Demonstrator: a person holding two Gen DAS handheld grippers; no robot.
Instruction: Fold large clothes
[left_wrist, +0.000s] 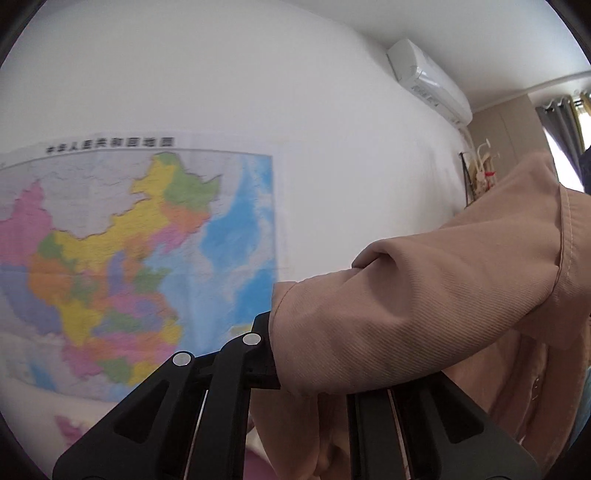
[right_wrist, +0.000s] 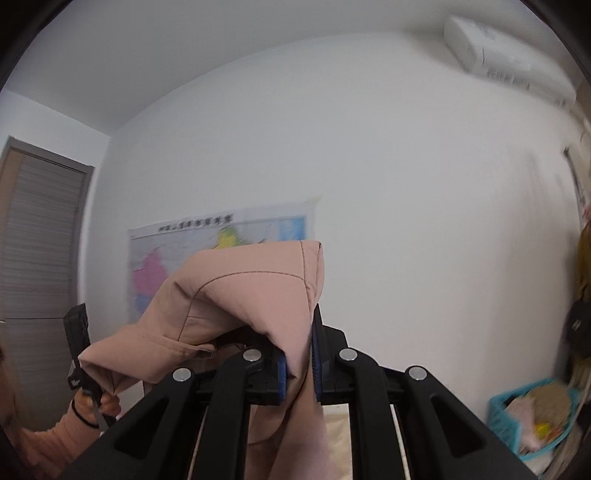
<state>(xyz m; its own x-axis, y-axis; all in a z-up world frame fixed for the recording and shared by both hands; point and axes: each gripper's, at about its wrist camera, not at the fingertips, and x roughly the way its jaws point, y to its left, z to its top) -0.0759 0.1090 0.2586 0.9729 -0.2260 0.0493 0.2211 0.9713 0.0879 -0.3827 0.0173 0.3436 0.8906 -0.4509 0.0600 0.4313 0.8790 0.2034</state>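
Both grippers hold the pink jacket (right_wrist: 236, 295) up in the air before the white wall (right_wrist: 406, 184) and map (left_wrist: 110, 240). Right gripper (right_wrist: 299, 365) is clamped tight on a fold; left gripper (left_wrist: 314, 354) is pinched on the fabric, fingers mostly hidden beneath it.

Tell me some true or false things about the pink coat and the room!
1. Both grippers pinch the pink coat. True: the left gripper and right gripper are shut on it.
2. The map lies on the floor. False: it hangs on the wall.
3. An air conditioner sits high on the wall. True.
4. The basket is red. False: it is blue.
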